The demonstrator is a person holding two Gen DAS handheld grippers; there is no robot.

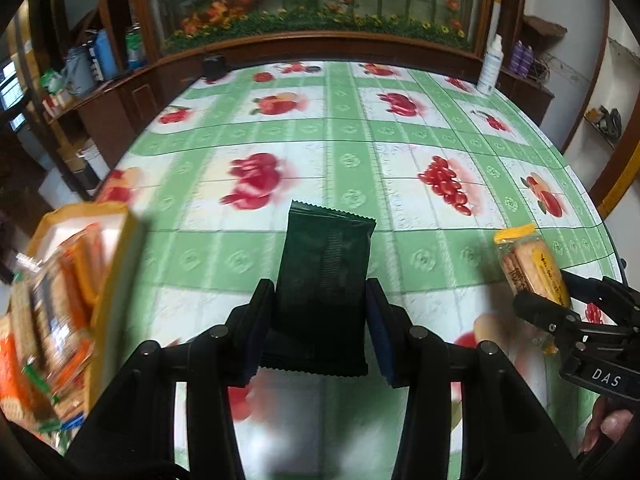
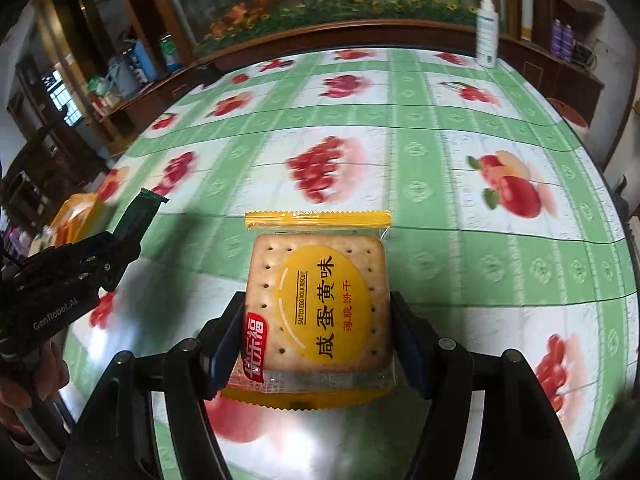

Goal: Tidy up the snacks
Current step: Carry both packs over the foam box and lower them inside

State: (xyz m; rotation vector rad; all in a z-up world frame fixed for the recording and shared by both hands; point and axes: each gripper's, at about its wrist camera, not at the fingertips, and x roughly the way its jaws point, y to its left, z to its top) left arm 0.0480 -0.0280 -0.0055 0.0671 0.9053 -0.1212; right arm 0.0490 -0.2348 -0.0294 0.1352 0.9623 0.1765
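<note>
My left gripper [image 1: 320, 300] is shut on a dark green snack packet [image 1: 326, 280] and holds it above the table. It also shows in the right wrist view [image 2: 140, 216], sticking out of the left gripper [image 2: 120, 248]. My right gripper [image 2: 318, 320] is shut on a yellow salted egg yolk biscuit pack [image 2: 318, 304], held above the table. The pack also shows in the left wrist view [image 1: 528, 264] at the right, in the right gripper [image 1: 560, 304]. A yellow-rimmed box [image 1: 116, 248] with several snack packs stands at the left, close to the left gripper.
The round table has a green and white fruit-print cloth [image 1: 348, 160]. A white spray bottle [image 2: 487, 32] stands at its far right edge. A small dark object [image 1: 215, 66] sits at the far left edge. Wooden shelving with bottles surrounds the table.
</note>
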